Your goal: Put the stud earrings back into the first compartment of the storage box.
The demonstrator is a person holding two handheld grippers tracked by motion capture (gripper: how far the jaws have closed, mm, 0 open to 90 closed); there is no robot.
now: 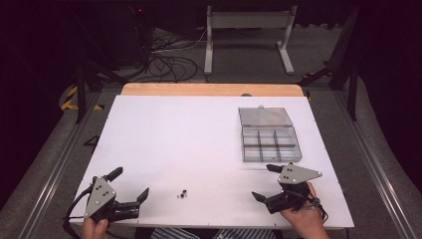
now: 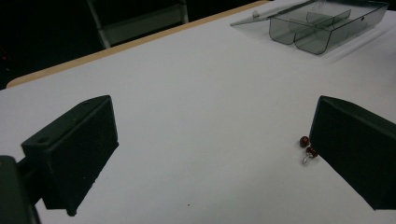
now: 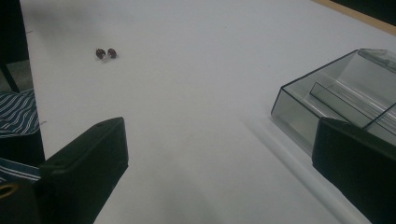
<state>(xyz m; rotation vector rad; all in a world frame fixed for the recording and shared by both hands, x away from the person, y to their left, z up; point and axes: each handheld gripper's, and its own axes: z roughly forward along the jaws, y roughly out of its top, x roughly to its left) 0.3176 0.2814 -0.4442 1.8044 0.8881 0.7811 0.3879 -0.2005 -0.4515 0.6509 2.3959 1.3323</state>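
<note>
While both grippers rest near the table's [image 1: 149,129] front edge, two small dark red beads [image 1: 183,194] lie between them, touching neither. Left gripper [image 1: 130,185]: jaws wide apart, empty; in its own view the beads [image 2: 307,147] sit just beside the right-hand jaw, one perhaps bearing a small metal pin. Right gripper [image 1: 266,181]: jaws wide apart, empty; beads [image 3: 106,53] lie well ahead, to the left. Clear compartment box [image 1: 270,139], lid open, stands just beyond the right gripper.
</note>
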